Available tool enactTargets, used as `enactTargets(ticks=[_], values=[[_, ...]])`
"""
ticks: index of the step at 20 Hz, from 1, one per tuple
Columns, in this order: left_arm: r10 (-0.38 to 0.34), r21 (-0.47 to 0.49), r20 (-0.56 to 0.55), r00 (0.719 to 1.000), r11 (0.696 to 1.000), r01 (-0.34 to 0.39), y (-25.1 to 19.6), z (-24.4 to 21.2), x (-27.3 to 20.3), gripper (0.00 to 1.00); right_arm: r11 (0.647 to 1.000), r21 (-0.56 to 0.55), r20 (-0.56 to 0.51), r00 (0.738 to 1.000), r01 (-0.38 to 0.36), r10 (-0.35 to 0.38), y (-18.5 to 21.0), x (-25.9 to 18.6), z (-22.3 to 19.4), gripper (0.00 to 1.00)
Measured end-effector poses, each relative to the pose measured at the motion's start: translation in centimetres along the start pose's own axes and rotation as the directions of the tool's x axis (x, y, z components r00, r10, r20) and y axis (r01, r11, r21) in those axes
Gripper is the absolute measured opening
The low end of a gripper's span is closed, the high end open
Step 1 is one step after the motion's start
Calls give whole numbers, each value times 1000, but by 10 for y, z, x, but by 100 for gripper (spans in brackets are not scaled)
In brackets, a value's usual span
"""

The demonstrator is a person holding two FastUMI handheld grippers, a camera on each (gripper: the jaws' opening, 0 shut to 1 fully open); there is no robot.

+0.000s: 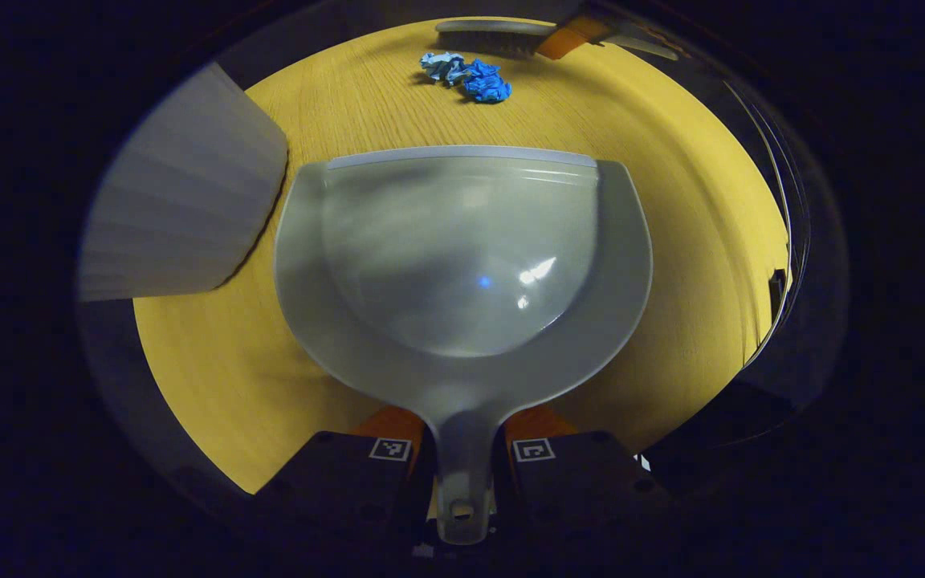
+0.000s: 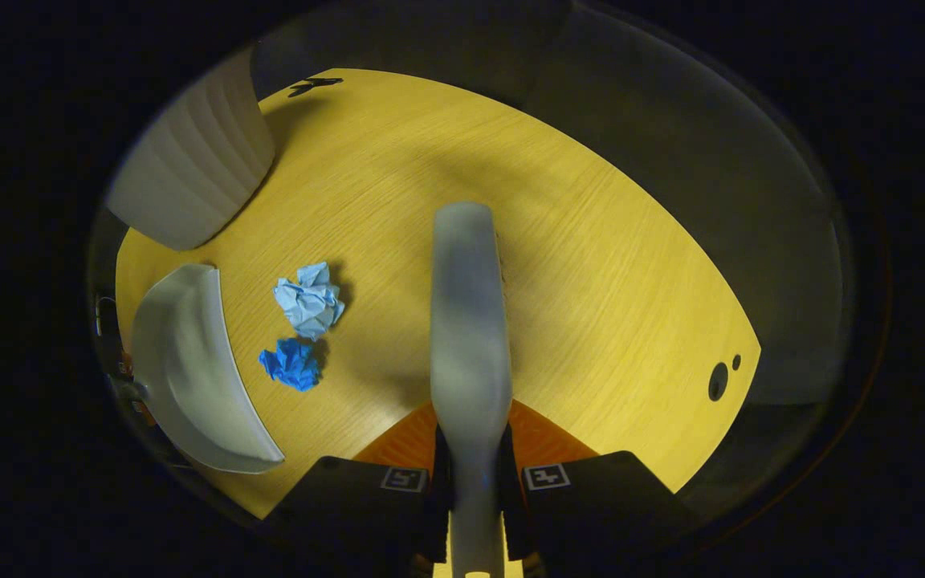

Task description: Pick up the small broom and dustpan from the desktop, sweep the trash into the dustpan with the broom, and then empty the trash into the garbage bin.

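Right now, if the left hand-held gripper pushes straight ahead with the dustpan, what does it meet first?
The dustpan's front lip leads, and the crumpled blue paper lies just ahead, with the broom beyond it. The paper likely comes first, though the dustpan's height above the desktop is unclear.

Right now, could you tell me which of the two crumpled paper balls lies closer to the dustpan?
The dark blue ball lies closer to the dustpan; the pale blue ball sits just beyond it, towards the white bin.

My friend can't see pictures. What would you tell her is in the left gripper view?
A hand-held gripper grips the handle of a grey dustpan over a yellow wooden table. Beyond its front edge lie two crumpled blue paper balls and a small broom; a pale ribbed bin stands left.
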State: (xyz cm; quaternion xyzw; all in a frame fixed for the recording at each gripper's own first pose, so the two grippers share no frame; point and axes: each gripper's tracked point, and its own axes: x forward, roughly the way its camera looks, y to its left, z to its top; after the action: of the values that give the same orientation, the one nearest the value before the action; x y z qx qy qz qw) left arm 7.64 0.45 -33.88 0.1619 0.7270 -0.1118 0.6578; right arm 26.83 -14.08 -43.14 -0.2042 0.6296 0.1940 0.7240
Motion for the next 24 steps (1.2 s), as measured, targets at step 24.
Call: enactTargets(ticks=[24], values=[[-105, 15, 269, 957, 994, 105, -14, 8, -5, 30, 940, -30, -45, 940, -340, 339, -14, -15, -96, 30]])
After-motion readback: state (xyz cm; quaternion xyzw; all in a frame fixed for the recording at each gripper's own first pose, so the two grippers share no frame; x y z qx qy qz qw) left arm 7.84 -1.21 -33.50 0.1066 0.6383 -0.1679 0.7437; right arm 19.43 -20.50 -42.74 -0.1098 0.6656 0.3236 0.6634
